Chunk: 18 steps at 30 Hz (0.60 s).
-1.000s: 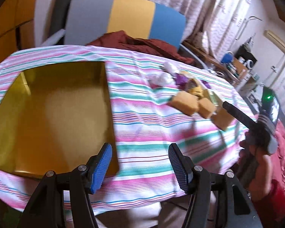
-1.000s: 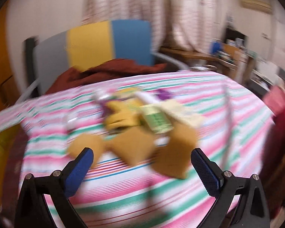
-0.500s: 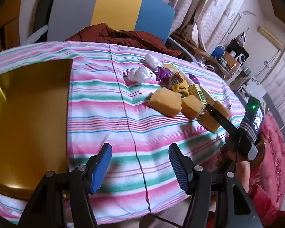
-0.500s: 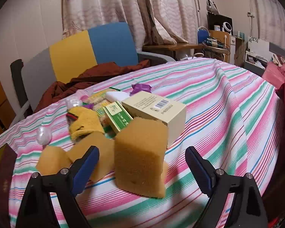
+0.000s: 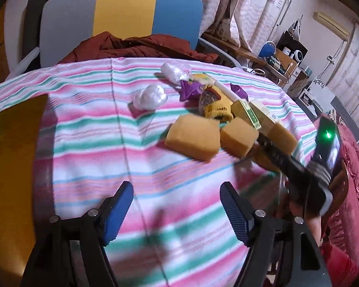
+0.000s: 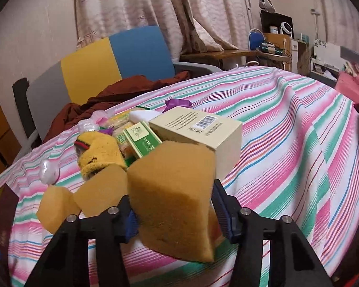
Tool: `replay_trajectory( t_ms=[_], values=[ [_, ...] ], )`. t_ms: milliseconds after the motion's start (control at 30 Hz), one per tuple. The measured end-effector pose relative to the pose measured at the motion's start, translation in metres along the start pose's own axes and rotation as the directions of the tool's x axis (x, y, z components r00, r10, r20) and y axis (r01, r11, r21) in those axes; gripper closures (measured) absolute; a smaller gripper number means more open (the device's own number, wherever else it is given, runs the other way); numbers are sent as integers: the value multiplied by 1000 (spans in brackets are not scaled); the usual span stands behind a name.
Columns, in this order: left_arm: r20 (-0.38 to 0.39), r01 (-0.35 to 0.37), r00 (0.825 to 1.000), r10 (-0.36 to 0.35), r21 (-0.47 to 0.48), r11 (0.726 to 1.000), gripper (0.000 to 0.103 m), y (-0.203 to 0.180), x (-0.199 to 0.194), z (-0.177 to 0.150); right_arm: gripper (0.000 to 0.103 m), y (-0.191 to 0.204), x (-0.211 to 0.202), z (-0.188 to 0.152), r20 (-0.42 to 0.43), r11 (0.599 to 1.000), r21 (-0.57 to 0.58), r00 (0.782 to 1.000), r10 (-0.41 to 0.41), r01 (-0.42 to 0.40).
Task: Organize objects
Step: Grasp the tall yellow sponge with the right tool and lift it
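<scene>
A pile of objects lies on the striped tablecloth (image 5: 131, 157): three yellow sponges, a beige box (image 6: 198, 129), a green box (image 6: 142, 138), a yellow sock (image 6: 100, 154), white wrapped lumps (image 5: 150, 95) and purple wrappers (image 5: 191, 89). My right gripper (image 6: 176, 211) is shut on the nearest sponge (image 6: 174, 198), its blue pads pressing both sides; this sponge also shows in the left wrist view (image 5: 282, 137). Two other sponges (image 5: 193, 137) (image 5: 238, 137) lie beside it. My left gripper (image 5: 176, 211) is open and empty over bare cloth, well short of the pile.
A gold tray (image 5: 9, 167) lies at the table's left. A grey, yellow and blue chair (image 5: 122, 14) with a dark red cloth (image 5: 136, 47) stands behind the table. Shelves and clutter fill the room's right side.
My right gripper has moved in and closed on the nearest sponge. My left gripper has swung right, away from the gold tray toward the pile.
</scene>
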<state>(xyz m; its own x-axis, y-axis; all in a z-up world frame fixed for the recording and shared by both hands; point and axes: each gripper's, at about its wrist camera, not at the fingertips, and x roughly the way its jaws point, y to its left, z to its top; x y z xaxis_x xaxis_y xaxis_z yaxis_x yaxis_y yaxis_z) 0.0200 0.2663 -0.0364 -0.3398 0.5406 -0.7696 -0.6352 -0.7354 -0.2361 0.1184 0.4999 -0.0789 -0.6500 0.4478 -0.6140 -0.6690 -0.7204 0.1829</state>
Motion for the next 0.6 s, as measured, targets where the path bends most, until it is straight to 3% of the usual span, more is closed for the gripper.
replay_trajectory(
  t_ms=[300,600],
  values=[
    [-10,-24,1000,26,95,995,21,-18,45,34,51,-4,4,-4,-5,999,24,1000,26,-26],
    [-6,-15,1000,16,187,982,20,-31,70,43,51,-3,7,-7,-13,999,27,1000,23,-23]
  ],
)
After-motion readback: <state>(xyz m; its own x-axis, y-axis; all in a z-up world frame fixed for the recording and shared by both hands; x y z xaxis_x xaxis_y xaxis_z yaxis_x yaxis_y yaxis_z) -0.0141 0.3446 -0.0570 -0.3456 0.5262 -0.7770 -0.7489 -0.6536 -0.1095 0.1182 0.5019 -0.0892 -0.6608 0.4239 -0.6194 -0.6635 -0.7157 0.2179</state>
